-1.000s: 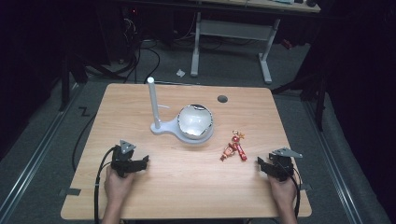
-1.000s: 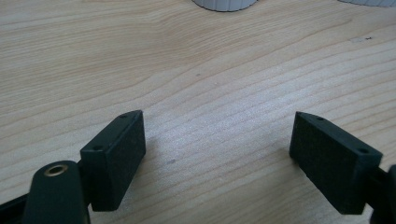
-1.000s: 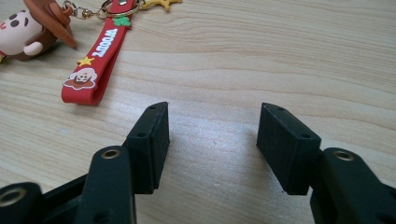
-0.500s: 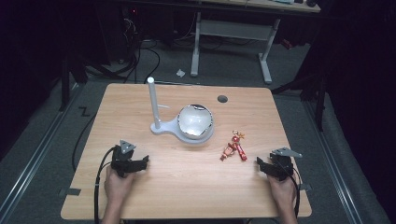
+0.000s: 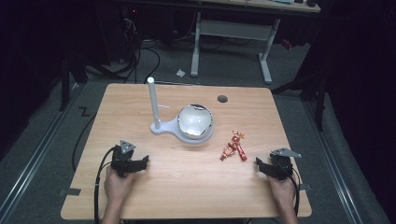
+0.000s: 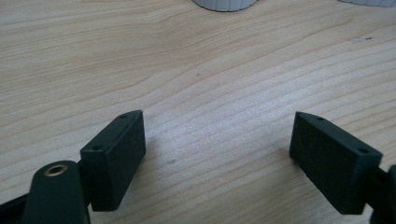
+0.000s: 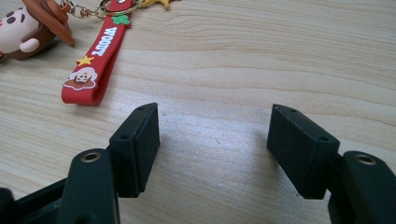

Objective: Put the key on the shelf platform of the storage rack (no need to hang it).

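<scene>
Both hands rest low on the table (image 5: 187, 186) near its front edge — left claw (image 5: 140, 163) and right claw (image 5: 259, 167) both gape, holding nothing. The red keychain (image 5: 235, 145) lies just ahead of the right claw.

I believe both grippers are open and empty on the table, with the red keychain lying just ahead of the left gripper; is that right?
Not quite: the red keychain lies just ahead of the right gripper, not the left gripper. The right gripper view shows its strap beyond the spread jaws, and the high view confirms it. Both grippers are indeed open and empty on the table.
</scene>
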Motion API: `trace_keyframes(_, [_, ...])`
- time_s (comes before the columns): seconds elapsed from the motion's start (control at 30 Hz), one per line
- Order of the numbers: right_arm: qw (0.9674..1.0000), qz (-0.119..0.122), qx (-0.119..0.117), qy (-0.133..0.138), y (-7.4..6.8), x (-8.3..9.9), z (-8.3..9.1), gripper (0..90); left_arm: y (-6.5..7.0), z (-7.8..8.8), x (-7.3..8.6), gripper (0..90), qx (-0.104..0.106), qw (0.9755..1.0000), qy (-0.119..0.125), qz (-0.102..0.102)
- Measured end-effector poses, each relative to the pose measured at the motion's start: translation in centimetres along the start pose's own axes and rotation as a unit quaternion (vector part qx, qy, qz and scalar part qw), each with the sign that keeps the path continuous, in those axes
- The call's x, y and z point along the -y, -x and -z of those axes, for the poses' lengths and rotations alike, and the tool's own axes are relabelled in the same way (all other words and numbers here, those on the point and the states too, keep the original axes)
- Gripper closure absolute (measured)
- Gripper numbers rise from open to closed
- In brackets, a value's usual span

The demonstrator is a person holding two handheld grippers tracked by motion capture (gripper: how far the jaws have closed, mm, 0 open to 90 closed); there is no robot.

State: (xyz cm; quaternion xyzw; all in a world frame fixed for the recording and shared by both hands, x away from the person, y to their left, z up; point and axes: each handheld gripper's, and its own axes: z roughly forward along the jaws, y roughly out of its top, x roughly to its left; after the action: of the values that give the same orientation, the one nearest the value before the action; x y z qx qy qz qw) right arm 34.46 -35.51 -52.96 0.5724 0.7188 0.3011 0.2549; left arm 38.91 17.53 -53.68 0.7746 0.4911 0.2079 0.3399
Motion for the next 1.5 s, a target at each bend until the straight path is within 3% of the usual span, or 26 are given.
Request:
trace_keyframes(0.3, [1.0000, -0.002, 0.002, -0.001, -0.1, 0.0, 0.0, 34.0, 0.0, 0.0, 0.0, 18.8, 0.000, 1.0000, -0.001, 0.000])
trace_keyframes(0.5, [0.9999, -0.001, -0.013, -0.003, -0.7, -0.2, 0.2, 33.0, 0.0, 0.0, 0.0, 18.8, 0.000, 1.0000, 0.000, 0.000])
trace_keyframes(0.77, [0.9988, 0.006, -0.047, 0.008, -2.0, -0.8, 0.8, 29.9, 0.0, 0.0, 0.0, 18.8, 0.000, 1.0000, -0.001, 0.000])
trace_keyframes(1.13, [0.9978, 0.003, -0.066, 0.007, -3.7, -1.8, 0.1, 22.4, 0.0, 0.0, 0.0, 18.8, 0.000, 1.0000, -0.001, 0.000])
trace_keyframes(1.5, [0.9969, 0.020, -0.075, 0.003, -5.1, -3.1, -0.7, 18.6, 0.0, 0.0, 0.0, 19.0, 0.000, 1.0000, 0.001, -0.001])
